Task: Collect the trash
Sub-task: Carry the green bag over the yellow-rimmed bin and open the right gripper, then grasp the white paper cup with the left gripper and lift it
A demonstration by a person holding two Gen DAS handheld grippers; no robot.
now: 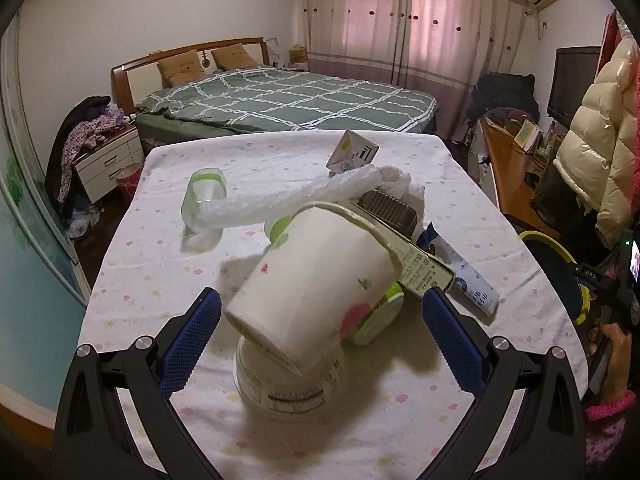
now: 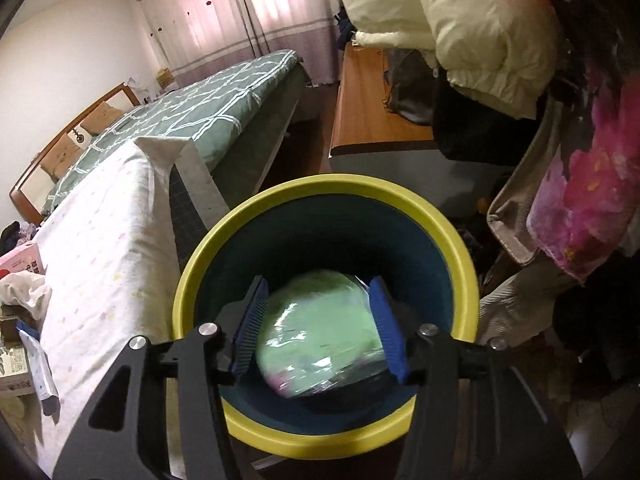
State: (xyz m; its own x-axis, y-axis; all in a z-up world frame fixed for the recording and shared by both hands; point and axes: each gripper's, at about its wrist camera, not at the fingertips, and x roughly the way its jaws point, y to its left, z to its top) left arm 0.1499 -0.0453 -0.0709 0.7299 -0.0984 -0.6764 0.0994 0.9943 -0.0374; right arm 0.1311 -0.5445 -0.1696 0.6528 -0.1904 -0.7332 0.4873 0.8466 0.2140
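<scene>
Left tongs (image 1: 320, 332) spread wide, blue pads either side of tilted paper cup (image 1: 316, 280), pads not touching it. Cup leans on a white tub (image 1: 288, 384) on the clothed table (image 1: 160, 240). Right tongs (image 2: 320, 324) pointed down into yellow-rimmed bin (image 2: 192, 280) beside table; jaws part open around blurred green wrapper (image 2: 320, 328), contact unclear. More trash behind cup: foam roll (image 1: 288, 196), carton (image 1: 352, 152).

Black gripper frames, silver screws; blue textured fingers (image 1: 191, 344); pink fuzzy sleeve (image 1: 610, 408).
</scene>
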